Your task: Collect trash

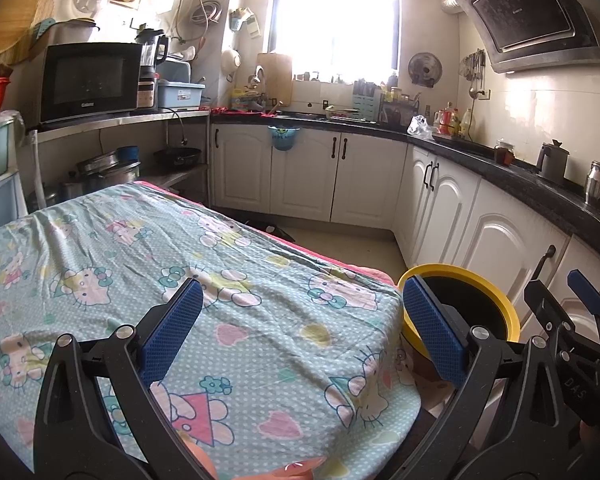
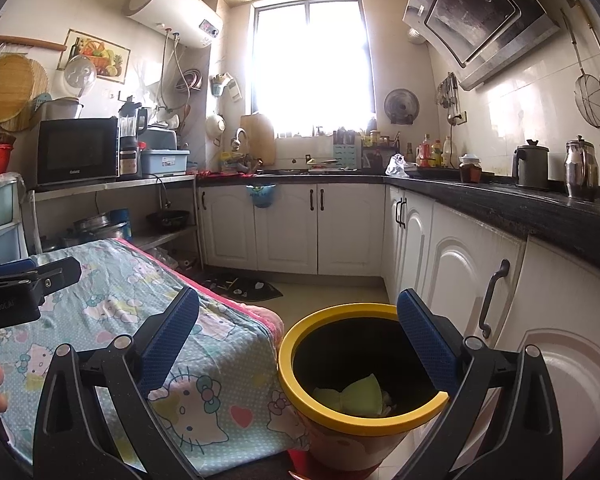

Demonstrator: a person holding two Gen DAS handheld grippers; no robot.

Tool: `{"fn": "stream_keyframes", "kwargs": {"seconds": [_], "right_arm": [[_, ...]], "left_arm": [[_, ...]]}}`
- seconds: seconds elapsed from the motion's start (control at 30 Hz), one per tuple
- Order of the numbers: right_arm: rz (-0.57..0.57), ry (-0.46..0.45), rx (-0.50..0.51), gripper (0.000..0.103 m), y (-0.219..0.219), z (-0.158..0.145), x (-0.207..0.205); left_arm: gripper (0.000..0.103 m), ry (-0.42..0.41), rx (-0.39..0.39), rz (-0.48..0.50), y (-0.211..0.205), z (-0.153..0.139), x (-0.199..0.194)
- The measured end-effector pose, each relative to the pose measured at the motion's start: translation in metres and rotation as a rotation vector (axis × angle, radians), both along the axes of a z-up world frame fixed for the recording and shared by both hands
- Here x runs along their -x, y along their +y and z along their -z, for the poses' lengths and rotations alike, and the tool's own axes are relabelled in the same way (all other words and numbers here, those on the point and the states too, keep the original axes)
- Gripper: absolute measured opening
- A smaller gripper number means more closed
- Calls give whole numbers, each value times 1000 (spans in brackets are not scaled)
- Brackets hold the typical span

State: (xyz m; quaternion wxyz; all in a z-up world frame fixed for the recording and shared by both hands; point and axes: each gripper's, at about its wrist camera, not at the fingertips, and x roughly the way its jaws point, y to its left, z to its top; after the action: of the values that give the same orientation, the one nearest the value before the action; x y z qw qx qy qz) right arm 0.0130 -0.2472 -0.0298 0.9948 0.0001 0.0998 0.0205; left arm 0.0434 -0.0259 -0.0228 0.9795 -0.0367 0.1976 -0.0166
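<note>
Qty: 1 bin (image 2: 364,384) w/ yellow rim, 2 green scraps (image 2: 356,396) inside; 1 microwave (image 2: 76,150); 1 blender (image 2: 130,136); 2 metal kettles (image 2: 580,170).

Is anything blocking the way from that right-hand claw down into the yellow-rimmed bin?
Nothing visible does. The right gripper hangs open and empty just above the bin, whose mouth is uncovered, with pale green trash at its bottom.

The bin (image 1: 500,312) is half hidden by the hand-held gripper's finger (image 1: 432,332).

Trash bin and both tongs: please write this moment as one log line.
left tongs: open, empty | right tongs: open, empty | yellow-rimmed trash bin: pale green trash inside | tablecloth: bare
</note>
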Motion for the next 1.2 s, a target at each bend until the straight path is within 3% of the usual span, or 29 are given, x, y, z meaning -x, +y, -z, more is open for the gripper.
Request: {"fn": "stream_keyframes", "kwargs": {"seconds": [1.2], "right_arm": [[1, 1, -2, 97, 0, -1, 1]], "left_arm": [[92, 9, 9, 3, -2, -2, -1]]}}
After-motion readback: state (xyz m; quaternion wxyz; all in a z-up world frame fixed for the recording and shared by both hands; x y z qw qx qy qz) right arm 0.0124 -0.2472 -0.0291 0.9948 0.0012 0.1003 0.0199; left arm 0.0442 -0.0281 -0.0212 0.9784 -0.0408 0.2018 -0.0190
